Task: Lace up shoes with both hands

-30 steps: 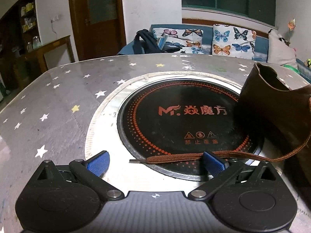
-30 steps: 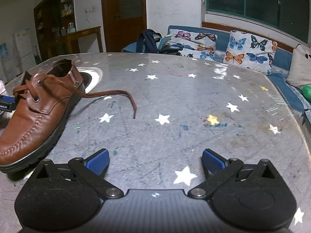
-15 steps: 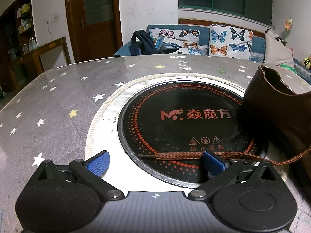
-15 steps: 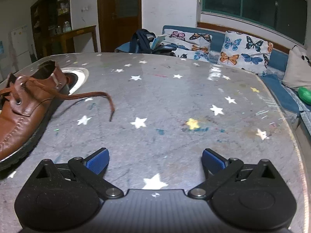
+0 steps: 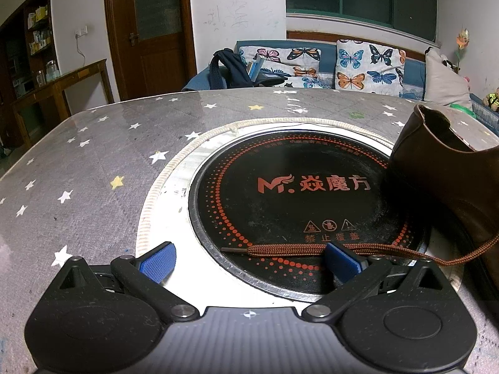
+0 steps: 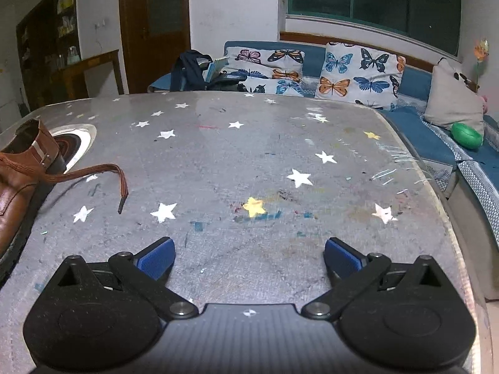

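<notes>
Shoe: brown leather shoe (image 6: 14, 187) on the desk (image 6: 249, 162), far left of the right jaws; in the left wrist view its heel (image 5: 449, 168) rises right of the jaws, partly over the black hob (image 5: 299, 199).
Left lace end: brown lace (image 5: 312, 249) lies flat across the hob's near edge, passing just ahead of the right blue pad (image 5: 341, 260); contact cannot be told.
Right lace end: lace (image 6: 103, 171) arcs off the shoe, tip on the desk, well left of the jaws.
Left gripper (image 5: 249, 260): low, level over the desk, jaws wide, holding nothing.
Right gripper (image 6: 249, 258): low over bare star-patterned desk, jaws wide, empty.
</notes>
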Demonstrator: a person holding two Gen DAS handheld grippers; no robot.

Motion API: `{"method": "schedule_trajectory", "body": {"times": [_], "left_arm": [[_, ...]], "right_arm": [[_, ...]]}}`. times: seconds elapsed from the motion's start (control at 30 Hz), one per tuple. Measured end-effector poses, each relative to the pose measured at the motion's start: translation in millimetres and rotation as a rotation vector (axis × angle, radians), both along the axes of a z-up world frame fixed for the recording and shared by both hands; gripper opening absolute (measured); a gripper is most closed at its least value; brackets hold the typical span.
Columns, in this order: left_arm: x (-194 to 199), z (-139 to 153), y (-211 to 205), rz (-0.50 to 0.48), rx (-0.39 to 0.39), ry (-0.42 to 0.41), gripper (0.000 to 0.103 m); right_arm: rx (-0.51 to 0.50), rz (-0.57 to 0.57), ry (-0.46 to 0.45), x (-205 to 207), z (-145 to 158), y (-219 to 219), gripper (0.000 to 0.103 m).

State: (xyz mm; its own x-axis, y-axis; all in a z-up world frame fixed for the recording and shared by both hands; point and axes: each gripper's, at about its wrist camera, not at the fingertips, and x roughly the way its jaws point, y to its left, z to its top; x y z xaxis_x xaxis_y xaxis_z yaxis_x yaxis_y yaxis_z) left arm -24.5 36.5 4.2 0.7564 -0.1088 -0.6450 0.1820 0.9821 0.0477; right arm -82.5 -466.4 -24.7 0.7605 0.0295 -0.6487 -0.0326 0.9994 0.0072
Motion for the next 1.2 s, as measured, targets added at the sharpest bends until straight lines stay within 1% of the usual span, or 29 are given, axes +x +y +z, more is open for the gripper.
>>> {"method": "schedule_trajectory", "body": {"times": [0.1, 0.4, 1.2], "left_arm": [[-0.3, 0.0, -0.4, 0.0, 0.001, -0.001, 0.103], [-0.5, 0.1, -0.8, 0.0, 0.002, -0.001, 0.103], [-0.2, 0.1, -0.6, 0.0, 0.002, -0.001, 0.103]], "right_arm": [[-0.002, -0.014, -0.001, 2.5, 0.4, 0.3, 0.103], [0.009, -0.001, 0.005, 22.0, -1.3, -14.0, 0.103], [0.008, 0.0, 0.007, 19.9, 2.4, -13.8, 0.103]]}}
